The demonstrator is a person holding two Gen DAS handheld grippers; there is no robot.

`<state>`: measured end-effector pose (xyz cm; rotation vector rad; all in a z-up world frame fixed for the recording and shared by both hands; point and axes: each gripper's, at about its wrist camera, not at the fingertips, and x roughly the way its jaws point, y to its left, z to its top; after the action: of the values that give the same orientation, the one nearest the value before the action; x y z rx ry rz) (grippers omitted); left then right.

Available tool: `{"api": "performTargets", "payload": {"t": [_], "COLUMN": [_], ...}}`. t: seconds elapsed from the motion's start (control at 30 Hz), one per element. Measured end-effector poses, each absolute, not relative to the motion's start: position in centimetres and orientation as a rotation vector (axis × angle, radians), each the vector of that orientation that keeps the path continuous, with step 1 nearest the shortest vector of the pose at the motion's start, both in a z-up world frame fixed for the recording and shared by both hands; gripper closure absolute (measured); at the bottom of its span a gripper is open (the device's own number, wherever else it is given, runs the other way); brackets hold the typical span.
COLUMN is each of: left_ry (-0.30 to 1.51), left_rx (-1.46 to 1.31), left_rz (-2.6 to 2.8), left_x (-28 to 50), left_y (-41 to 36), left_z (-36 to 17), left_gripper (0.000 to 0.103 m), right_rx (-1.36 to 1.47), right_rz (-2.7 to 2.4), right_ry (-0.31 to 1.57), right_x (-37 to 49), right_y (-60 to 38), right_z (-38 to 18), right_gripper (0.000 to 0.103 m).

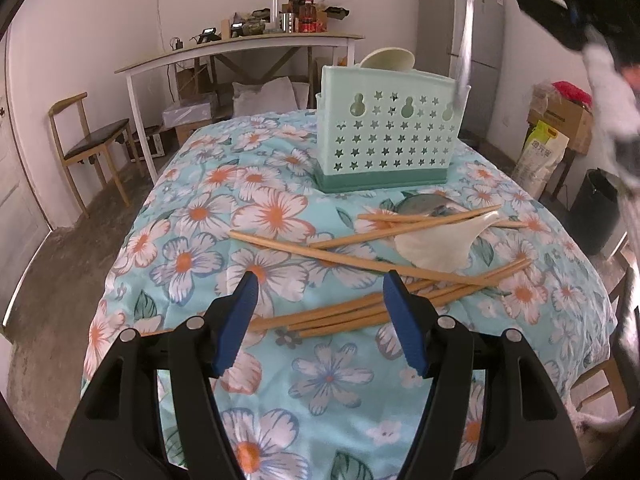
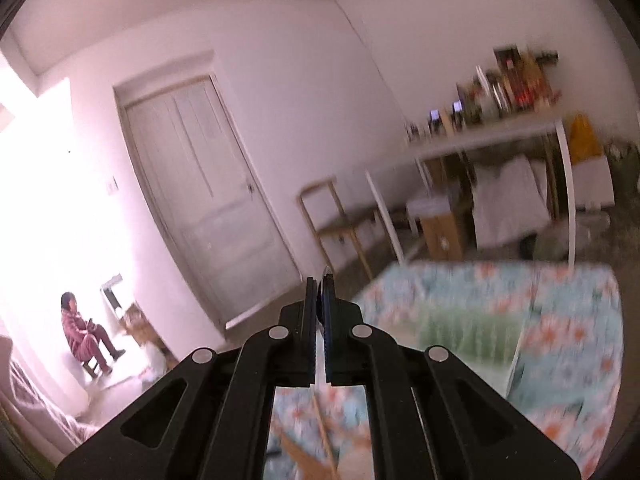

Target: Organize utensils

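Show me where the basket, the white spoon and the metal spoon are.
Basket (image 1: 390, 136): left wrist view, on its star-punched front wall.
White spoon (image 1: 436, 242): left wrist view, on its bowl, lying among chopsticks.
Metal spoon (image 1: 466, 36): left wrist view, on its handle, above the basket's right end.

Left tool (image 1: 318, 316): glossy black plastic arms in a V, triangular cut-outs near the base, silver round rivets at the pivots, blue ribbed pads on both fingers (image 1: 404, 320). Right tool (image 2: 320, 304): same black linkage, same silver rivets, dark blue pads seen edge-on. In the left wrist view, a white-grey sleeve (image 1: 612, 96) at upper right, blurred.
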<state>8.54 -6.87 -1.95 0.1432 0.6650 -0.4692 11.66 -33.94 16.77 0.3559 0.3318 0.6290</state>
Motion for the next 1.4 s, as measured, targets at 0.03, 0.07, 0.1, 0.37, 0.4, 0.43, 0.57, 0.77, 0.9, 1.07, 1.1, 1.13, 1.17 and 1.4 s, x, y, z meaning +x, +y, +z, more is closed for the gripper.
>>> {"api": "performTargets", "payload": {"t": [0.03, 0.07, 0.1, 0.37, 0.4, 0.43, 0.57, 0.77, 0.9, 1.07, 1.1, 1.13, 1.17, 1.4], "left_ry": [0.659, 0.653, 0.649, 0.637, 0.639, 0.64, 0.65, 0.643, 0.632, 0.61, 0.605, 0.603, 0.601, 0.628], "left_rx": [0.141, 0.14, 0.142, 0.126, 0.12, 0.114, 0.103, 0.102, 0.088, 0.075, 0.069, 0.066, 0.059, 0.0], "left_rz": [-0.469, -0.468, -0.467, -0.46, -0.461, -0.463, -0.468, -0.478, -0.483, -0.488, -0.49, -0.491, -0.495, -0.565], "left_x": [8.6, 8.6, 8.6, 9.2, 9.3, 9.4, 9.7, 9.5, 9.2, 8.5, 8.3, 8.2, 8.1, 8.1], "left_y": [-6.9, -7.0, -7.0, -7.2, -7.2, -7.2, -7.2, -7.3, -7.1, -6.7, -6.6, -6.5, -6.5, -7.5], "left_z": [-1.9, -1.8, -1.7, -1.5, -1.5, -1.5, -1.8, -1.7, -1.4, -0.7, -0.6, -0.5, -0.4, -0.4], "left_gripper": [0.041, 0.041, 0.041, 0.041, 0.041, 0.041, 0.041, 0.04, 0.04, 0.039, 0.039, 0.039, 0.039, 0.039], "right_rx": [0.353, 0.35, 0.348, 0.327, 0.331, 0.335, 0.365, 0.362, 0.363, 0.277, 0.253, 0.207, 0.179, 0.177], "right_rz": [0.629, 0.627, 0.626, 0.547, 0.538, 0.528, 0.488, 0.428, 0.391, 0.314, 0.297, 0.259, 0.231, 0.114], "right_ry": [0.299, 0.281, 0.263, 0.252, 0.264, 0.276, 0.358, 0.441, 0.425, 0.392, 0.387, 0.379, 0.372, 0.475], "right_x": [12.1, 12.4, 12.8, 17.2, 17.6, 18.0, 19.4, 19.3, 17.6, 13.1, 12.3, 10.8, 9.7, 4.1], "right_y": [-34.3, -34.6, -35.0, -37.2, -37.4, -37.6, -38.5, -39.0, -39.4, -38.1, -37.6, -36.8, -36.2, -33.7], "right_z": [17.9, 18.5, 19.2, 19.7, 19.1, 18.5, 14.8, 11.9, 12.5, 13.9, 14.1, 14.2, 14.1, 9.3], "right_gripper": [0.1, 0.1, 0.1, 0.1, 0.1, 0.1, 0.1, 0.096, 0.062, 0.024, 0.018, 0.007, 0.006, 0.006]}}
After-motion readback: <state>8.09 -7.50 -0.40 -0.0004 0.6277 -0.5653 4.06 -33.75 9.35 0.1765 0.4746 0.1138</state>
